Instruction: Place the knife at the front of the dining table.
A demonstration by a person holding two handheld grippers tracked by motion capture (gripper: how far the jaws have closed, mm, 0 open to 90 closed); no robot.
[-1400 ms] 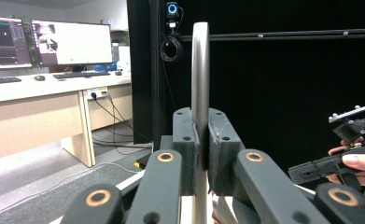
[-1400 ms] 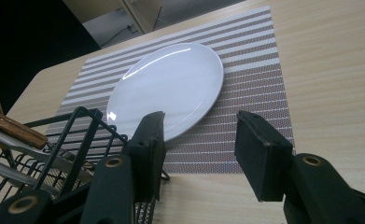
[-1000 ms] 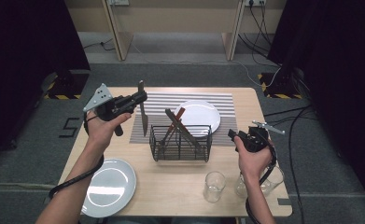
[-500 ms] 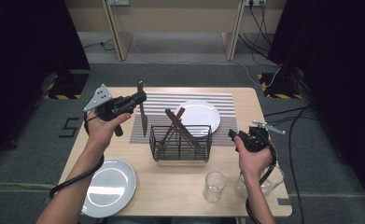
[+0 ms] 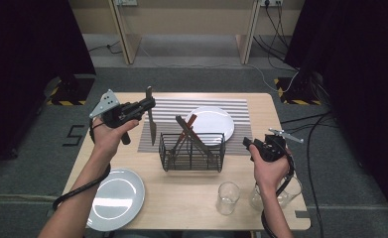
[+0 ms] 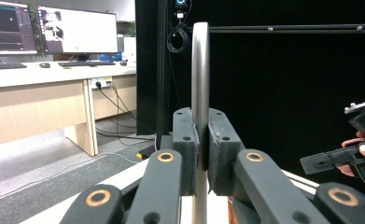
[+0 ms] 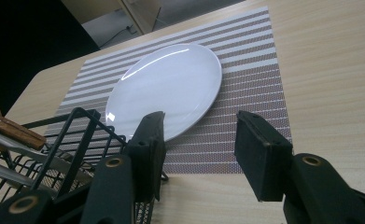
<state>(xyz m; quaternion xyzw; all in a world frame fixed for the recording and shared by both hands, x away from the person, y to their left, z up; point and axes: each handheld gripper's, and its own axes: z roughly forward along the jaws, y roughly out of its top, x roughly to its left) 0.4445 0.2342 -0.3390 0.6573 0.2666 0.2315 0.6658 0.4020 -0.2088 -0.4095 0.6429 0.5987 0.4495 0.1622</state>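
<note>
A wooden table (image 5: 191, 193) carries a striped placemat (image 5: 241, 106), 2 white plates, a wire basket (image 5: 192, 151) of utensils and 2 glasses. The left gripper (image 5: 149, 104) clamps a metal knife (image 5: 152, 124), held upright above the mat's left edge. The right gripper (image 7: 199, 154), jaws apart and empty, hovers beside the basket.

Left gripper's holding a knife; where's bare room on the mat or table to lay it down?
Bare mat lies left of the white plate, behind the wire basket. Bare wood between the grey plate and the glass. Crowded at the right front: glass, jug.
</note>
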